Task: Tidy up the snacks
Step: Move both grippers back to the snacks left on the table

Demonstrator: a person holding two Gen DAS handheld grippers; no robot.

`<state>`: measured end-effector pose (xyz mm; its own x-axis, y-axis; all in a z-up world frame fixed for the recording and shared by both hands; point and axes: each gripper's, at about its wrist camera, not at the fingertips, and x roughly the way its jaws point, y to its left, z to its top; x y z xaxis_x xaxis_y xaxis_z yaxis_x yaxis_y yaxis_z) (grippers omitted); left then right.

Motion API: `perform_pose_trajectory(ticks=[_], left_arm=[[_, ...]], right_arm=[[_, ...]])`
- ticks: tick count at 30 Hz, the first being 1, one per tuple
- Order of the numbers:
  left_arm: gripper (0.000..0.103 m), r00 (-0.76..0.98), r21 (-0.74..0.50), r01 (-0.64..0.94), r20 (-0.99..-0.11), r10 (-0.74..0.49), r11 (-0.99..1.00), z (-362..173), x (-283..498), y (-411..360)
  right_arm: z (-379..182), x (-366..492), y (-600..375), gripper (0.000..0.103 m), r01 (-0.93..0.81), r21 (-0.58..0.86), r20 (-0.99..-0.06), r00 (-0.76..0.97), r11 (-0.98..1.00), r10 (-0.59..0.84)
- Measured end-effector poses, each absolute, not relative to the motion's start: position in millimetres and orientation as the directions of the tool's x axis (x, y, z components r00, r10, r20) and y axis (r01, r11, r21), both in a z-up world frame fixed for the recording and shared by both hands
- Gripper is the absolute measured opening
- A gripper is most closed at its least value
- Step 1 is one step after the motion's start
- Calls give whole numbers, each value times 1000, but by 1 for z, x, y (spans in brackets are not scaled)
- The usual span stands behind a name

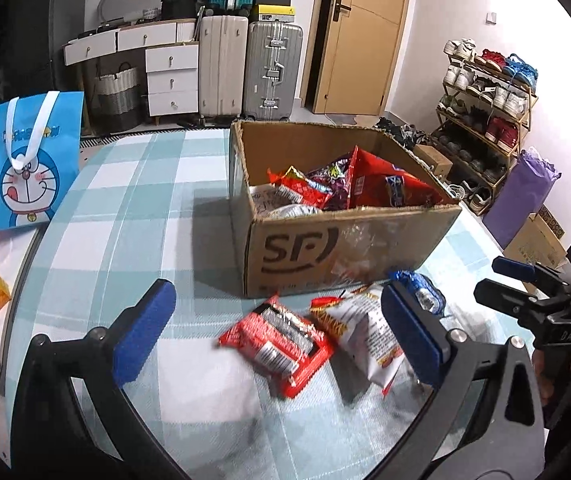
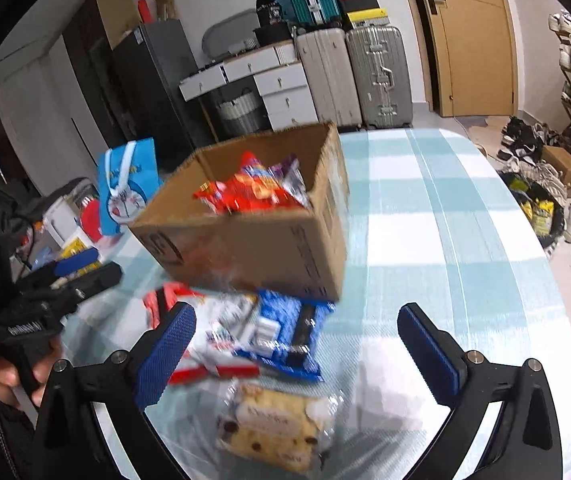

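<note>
Cardboard forms the open SF-marked box [image 1: 325, 248], which sits on the teal checked tablecloth [image 1: 133, 208] already part-filled with red and purple snack bags. I hold both tools with jaws spread wide and empty: the left gripper [image 1: 277, 332] brackets a red foil packet [image 1: 281, 344] lying flat just in front of the box, and the right gripper [image 2: 297, 356] hovers above a blue biscuit packet [image 2: 289, 336] and a clear-wrapped chip cookie [image 2: 273, 428]. Risk one: the red-and-white bag [image 1: 365, 336] touches the red packet, so a closing jaw may catch both. Risk two: the glossy film looks slippery and may slide out of the pads. Risk three: the two tools stand near each other and could collide over the loose pile.
</note>
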<state>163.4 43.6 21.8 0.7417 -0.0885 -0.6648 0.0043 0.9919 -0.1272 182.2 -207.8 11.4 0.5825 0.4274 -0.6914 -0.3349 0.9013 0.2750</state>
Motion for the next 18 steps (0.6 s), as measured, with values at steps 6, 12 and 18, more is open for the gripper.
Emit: perform_pose_trajectory(ticks=[6, 12, 18], left_arm=[[102, 725, -136, -3, -682, -92, 991, 13, 156, 46], [102, 705, -135, -6, -703, -92, 991, 3, 154, 45], [102, 697, -141, 2, -709, -103, 990, -1, 154, 39]], right_arm=[[4, 172, -212, 103, -324, 275, -719, 555, 905, 417], [-2, 163, -206, 103, -326, 264, -747, 526, 908, 406], [-17, 158, -200, 103, -329, 256, -775, 492, 909, 396]])
